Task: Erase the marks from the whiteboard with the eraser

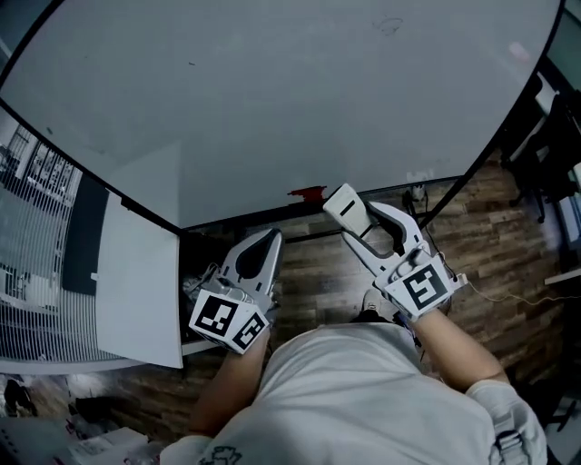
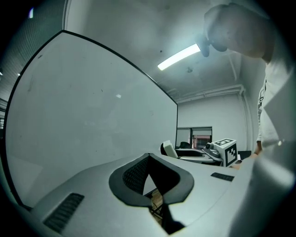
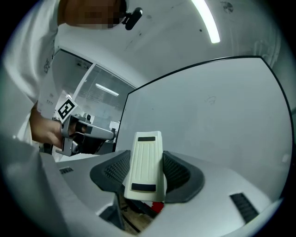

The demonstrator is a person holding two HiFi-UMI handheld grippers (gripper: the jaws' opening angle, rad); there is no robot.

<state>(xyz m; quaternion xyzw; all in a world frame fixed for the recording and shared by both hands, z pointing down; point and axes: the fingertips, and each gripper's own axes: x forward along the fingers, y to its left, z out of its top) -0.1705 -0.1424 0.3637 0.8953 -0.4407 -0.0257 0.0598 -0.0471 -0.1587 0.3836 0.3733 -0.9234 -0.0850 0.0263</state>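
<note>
The big whiteboard (image 1: 272,100) fills the upper part of the head view. A faint scribble (image 1: 390,25) shows near its top; the same scribble (image 3: 211,99) is faint in the right gripper view. My right gripper (image 1: 361,222) is shut on a white eraser (image 1: 346,203), which sticks out past the jaws toward the board's lower edge. In the right gripper view the eraser (image 3: 145,164) stands upright between the ribbed pads of my right gripper (image 3: 145,159). My left gripper (image 1: 270,238) hangs lower and to the left, tips together, holding nothing; the left gripper view shows this gripper (image 2: 148,157) beside the whiteboard (image 2: 88,115).
A small red thing (image 1: 307,192) sits at the board's lower edge. A white panel (image 1: 136,272) leans at the left, with window blinds (image 1: 36,245) beyond it. Wood floor (image 1: 490,236) with cables lies below, and a dark chair (image 1: 545,127) stands at the right.
</note>
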